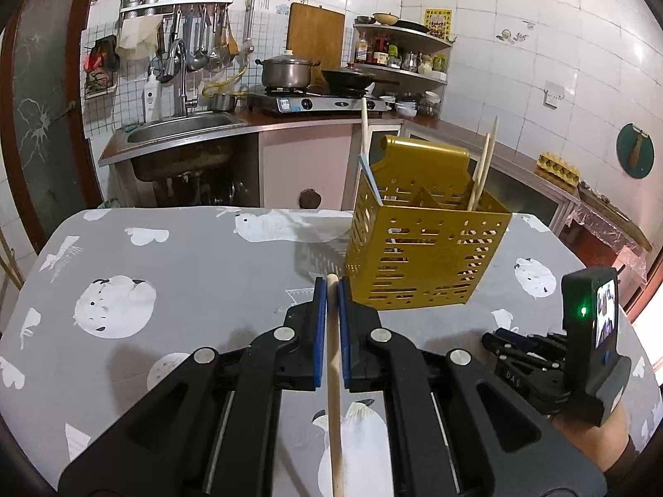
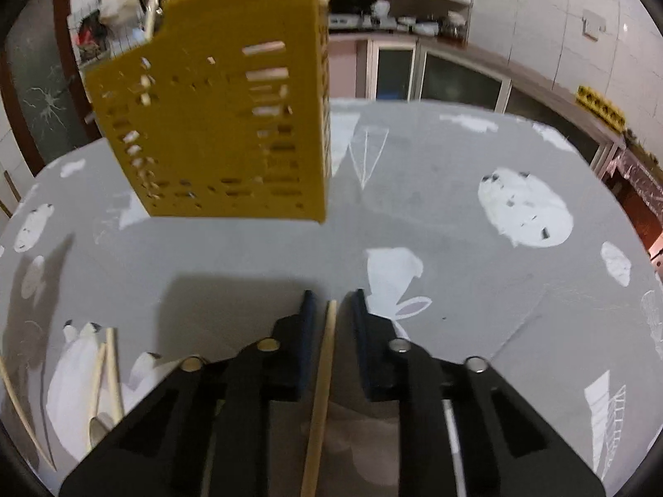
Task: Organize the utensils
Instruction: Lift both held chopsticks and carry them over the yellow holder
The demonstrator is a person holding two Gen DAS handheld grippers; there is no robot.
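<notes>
A yellow perforated utensil holder (image 1: pixel 422 244) stands on the grey table (image 1: pixel 199 265), with several chopsticks (image 1: pixel 482 165) standing in it. My left gripper (image 1: pixel 331 285) is shut on a wooden chopstick (image 1: pixel 335 385), just left of the holder's base. The holder also shows in the right wrist view (image 2: pixel 215 112), ahead and left. A thin chopstick (image 2: pixel 321 397) lies between my right gripper's (image 2: pixel 331 302) fingers; the jaws stand slightly apart beside it. More chopsticks (image 2: pixel 108 372) lie on the table at the lower left.
The right gripper's body with a lit screen (image 1: pixel 592 331) sits at the table's right side in the left wrist view. Behind the table are a sink (image 1: pixel 178 132), a stove with pots (image 1: pixel 315 99) and shelves. The tablecloth (image 2: pixel 476 248) has white prints.
</notes>
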